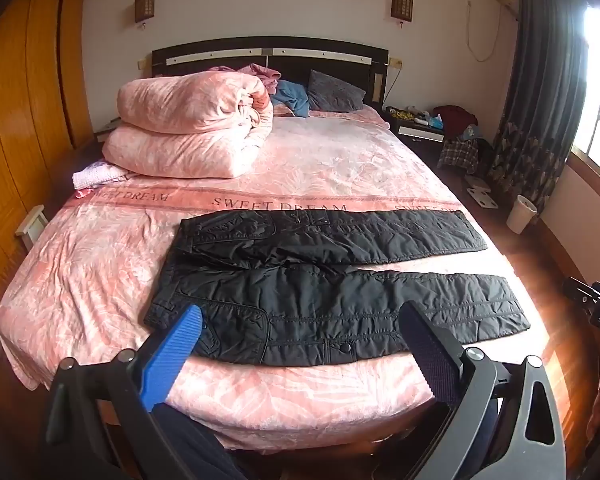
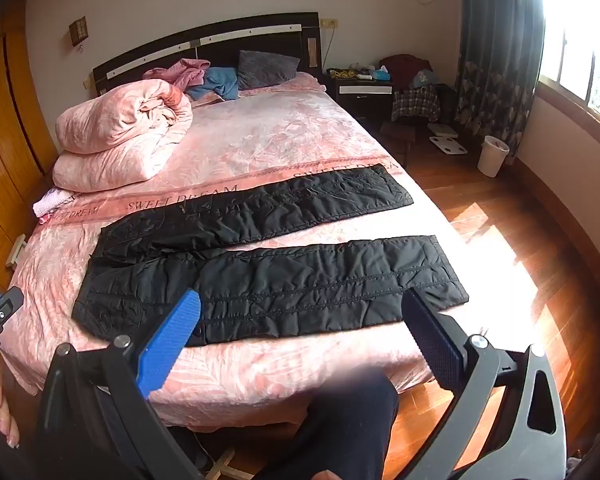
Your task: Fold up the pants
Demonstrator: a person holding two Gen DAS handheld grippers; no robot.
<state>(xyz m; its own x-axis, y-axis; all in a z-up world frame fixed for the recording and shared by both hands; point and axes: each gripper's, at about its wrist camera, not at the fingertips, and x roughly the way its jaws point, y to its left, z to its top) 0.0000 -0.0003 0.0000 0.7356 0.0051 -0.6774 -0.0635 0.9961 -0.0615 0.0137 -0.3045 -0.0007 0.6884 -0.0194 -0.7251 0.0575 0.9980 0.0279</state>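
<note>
1. So the pants [image 1: 332, 280] are lying flat on the bed [image 1: 320, 168], black and quilted, spread near the foot edge. Waist is at the left end, both legs run off to the right with a strip of pink sheet showing between them.
2. The far leg sits right along the "SWEET DREAM" band printed on the sheet, and the near leg is just in from the foot edge of the bed.
3. My left gripper [image 1: 304, 316] is hanging over the near side of the pants, tilted down at them. Its fingers [image 1: 172, 356] are spread as wide as they go, nothing between them, not touching the fabric as far as I can see.
4. My right gripper [image 2: 300, 300] is pretty much the same deal: fingers [image 2: 168, 340] wide apart, empty, hovering over the near leg of the pants, closer to the cuff end.
5. In the right wrist view you can catch a bit of the left gripper at the left edge, beside the waist end of the pants.
6. Farther up the bed from the pants there's a folded pink duvet [image 1: 192, 128], stacked on the left half.
7. Past that, against the headboard [image 1: 268, 52], a grey pillow [image 1: 334, 92] and some blue and pink clothes in a heap.
8. Off the right side of the bed: nightstand [image 2: 364, 88], white bin [image 2: 493, 155] on the wood floor, curtain [image 2: 500, 40] by the window.
</note>
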